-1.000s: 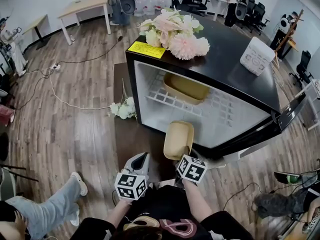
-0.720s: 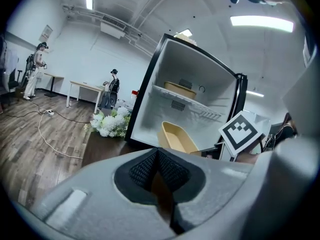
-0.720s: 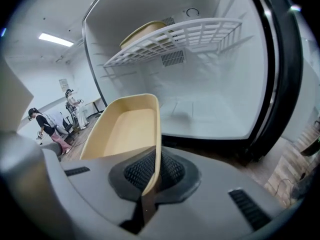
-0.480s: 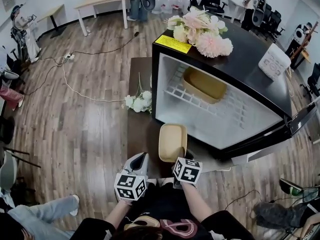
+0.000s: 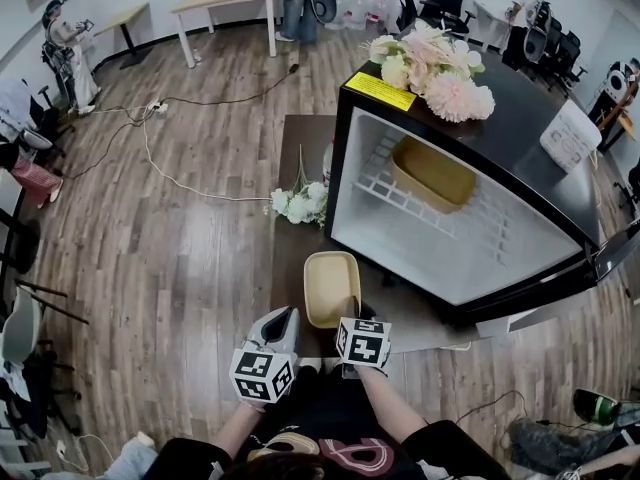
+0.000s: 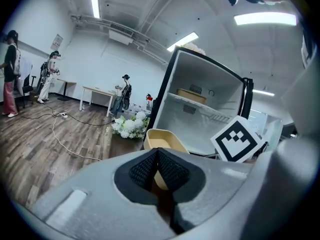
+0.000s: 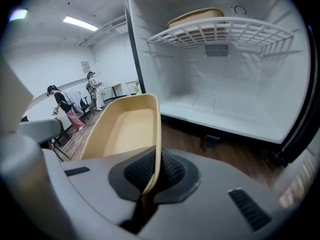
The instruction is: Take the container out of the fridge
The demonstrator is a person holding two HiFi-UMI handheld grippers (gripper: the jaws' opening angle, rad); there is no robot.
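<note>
While right hand-held gripper [image 7: 152, 171] pinches its rim, tan container [image 5: 331, 286] is outside fridge [image 5: 520, 138], 7 o'clock of opening | left hand-held gripper [image 6: 156, 166]: pressed together, empty, 9 o'clock of right

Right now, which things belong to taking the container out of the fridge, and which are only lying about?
Job: held container, right hand-held gripper, fridge, perhaps shelf container.
Lying about: flowers on fridge, table flowers, white box, floor cable.
</note>
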